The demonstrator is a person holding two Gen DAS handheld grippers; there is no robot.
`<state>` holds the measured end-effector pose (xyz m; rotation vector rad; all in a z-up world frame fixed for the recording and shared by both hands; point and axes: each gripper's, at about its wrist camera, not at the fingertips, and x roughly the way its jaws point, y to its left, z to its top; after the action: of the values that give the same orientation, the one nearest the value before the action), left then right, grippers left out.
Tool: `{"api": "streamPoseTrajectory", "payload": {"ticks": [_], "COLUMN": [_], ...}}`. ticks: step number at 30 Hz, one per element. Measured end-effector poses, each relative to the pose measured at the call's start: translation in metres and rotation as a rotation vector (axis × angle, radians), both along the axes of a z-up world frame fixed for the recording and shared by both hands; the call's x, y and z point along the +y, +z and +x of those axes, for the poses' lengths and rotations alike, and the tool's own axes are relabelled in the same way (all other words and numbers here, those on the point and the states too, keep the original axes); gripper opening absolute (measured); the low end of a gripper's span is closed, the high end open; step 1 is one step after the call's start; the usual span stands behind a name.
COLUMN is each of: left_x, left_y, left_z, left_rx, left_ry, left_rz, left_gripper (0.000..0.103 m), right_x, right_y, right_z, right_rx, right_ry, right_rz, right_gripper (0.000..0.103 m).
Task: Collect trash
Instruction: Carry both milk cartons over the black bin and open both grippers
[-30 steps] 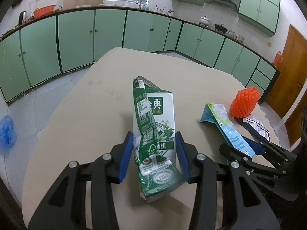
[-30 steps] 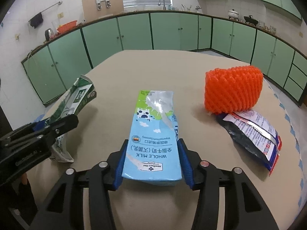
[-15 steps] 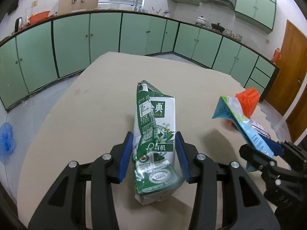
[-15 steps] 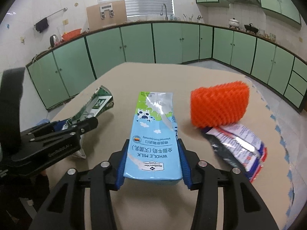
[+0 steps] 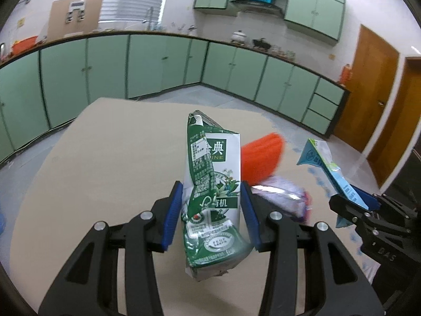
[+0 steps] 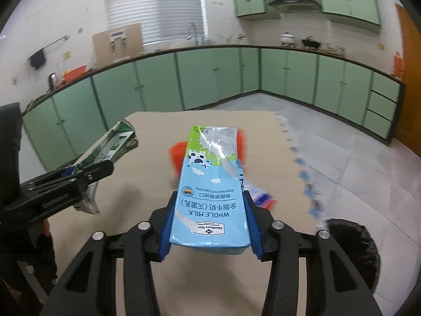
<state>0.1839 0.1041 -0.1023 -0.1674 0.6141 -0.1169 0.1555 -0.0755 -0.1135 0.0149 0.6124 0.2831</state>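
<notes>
Both cartons now lifted off table [image 5: 105,173]: left gripper [image 5: 211,210] clamps green carton [image 5: 213,184], right gripper [image 6: 209,216] clamps blue milk carton [image 6: 210,184], long axes toward 12 o'clock.

We are looking over a beige table [image 5: 105,173] toward green cabinets [image 5: 147,65] running along the walls. A kettle [image 5: 239,35] is sitting on the counter, and a brown door [image 5: 368,92] is standing at right.

Left gripper [image 5: 211,216]: we clamp a green carton [image 5: 213,184], tilted downward.
Right gripper [image 6: 209,218]: we clamp a blue carton [image 6: 210,189], tilted downward.
</notes>
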Motion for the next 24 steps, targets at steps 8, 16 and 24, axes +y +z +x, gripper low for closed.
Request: {"api": "streamPoseTrajectory", "payload": {"ticks": [8,16,24], "left_x": [-0.089,-0.17,-0.229], "left_y": [0.006,0.0,-0.014], "left_z": [0.007,0.014,0.023], "left_rx": [-0.046,-0.046,-0.023], "left_ry": [-0.146,-0.28,-0.395], "left_rz": [-0.005,-0.017,-0.019], "left_gripper": [0.042,0.042,0.042], "right_x": [-0.074,-0.144,-0.201], "right_y": [0.005,0.002,-0.016], "right_z": [-0.008,-0.022,-0.036], "right_rx": [-0.018,-0.01,0.028], "right_ry": [-0.148,-0.294,-0.422], "right_rz": [0.009,0.013,0.012], "right_gripper": [0.046,0.046,0.046]}}
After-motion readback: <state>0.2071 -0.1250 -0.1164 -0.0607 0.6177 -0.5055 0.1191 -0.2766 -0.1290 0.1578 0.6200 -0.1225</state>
